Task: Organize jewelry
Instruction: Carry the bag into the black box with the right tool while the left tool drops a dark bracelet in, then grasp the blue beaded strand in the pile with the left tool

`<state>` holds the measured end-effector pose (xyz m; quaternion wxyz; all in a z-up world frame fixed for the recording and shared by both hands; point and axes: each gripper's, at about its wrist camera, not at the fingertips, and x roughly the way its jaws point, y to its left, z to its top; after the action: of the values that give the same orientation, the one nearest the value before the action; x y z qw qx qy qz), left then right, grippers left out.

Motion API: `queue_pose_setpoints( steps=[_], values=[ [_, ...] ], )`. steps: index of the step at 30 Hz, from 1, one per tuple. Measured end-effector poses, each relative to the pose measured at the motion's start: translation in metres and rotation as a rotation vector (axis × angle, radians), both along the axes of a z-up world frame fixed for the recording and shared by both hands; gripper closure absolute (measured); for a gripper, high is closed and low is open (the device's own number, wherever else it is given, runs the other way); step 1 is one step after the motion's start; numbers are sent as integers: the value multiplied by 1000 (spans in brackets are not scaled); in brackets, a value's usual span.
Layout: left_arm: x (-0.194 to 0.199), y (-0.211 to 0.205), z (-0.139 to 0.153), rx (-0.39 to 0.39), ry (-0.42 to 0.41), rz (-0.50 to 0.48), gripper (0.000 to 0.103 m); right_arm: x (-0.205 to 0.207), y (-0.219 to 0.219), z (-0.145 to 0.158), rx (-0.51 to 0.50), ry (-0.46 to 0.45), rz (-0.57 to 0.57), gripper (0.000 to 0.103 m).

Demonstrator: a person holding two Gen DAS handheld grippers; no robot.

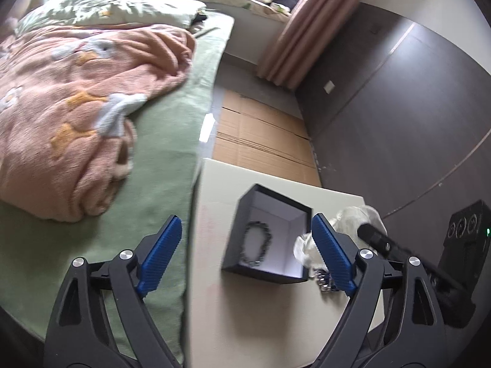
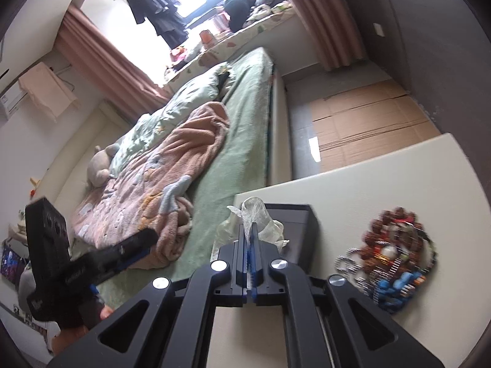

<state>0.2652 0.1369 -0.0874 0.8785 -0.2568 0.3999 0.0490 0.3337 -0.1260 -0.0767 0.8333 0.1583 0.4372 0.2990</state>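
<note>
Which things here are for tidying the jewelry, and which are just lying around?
For the job:
- open black box
- dark beaded bracelet inside it
- heap of colourful beaded jewelry
- crumpled white gauzy pouch in right claw

Lying about:
- pink fleece blanket
- flattened brown cardboard

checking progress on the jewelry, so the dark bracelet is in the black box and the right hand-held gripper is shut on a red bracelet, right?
Not quite. The dark bracelet does lie in the black box, but the right hand-held gripper is shut on a piece of white tissue, not a red bracelet. The right wrist view shows it.
</note>
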Motion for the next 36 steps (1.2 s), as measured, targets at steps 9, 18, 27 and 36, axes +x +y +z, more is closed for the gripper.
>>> queue_pose_setpoints(
  steps=[9,18,27,36],
  values=[
    [-8,-2,0,6,-3,0,11,-2,-23,-15,-17,18,-75,33],
    [9,-57,-1,-9,-13,-119,11,-11,-102,-31,-34,58,-217,34],
    [23,-121,-7,-13,-11,-247,15,-15,-155,-54,-13,138,-286,54],
    [39,-182,-26,47,42,-401,24,-21,-187,-73,2,179,-334,57]
  ],
)
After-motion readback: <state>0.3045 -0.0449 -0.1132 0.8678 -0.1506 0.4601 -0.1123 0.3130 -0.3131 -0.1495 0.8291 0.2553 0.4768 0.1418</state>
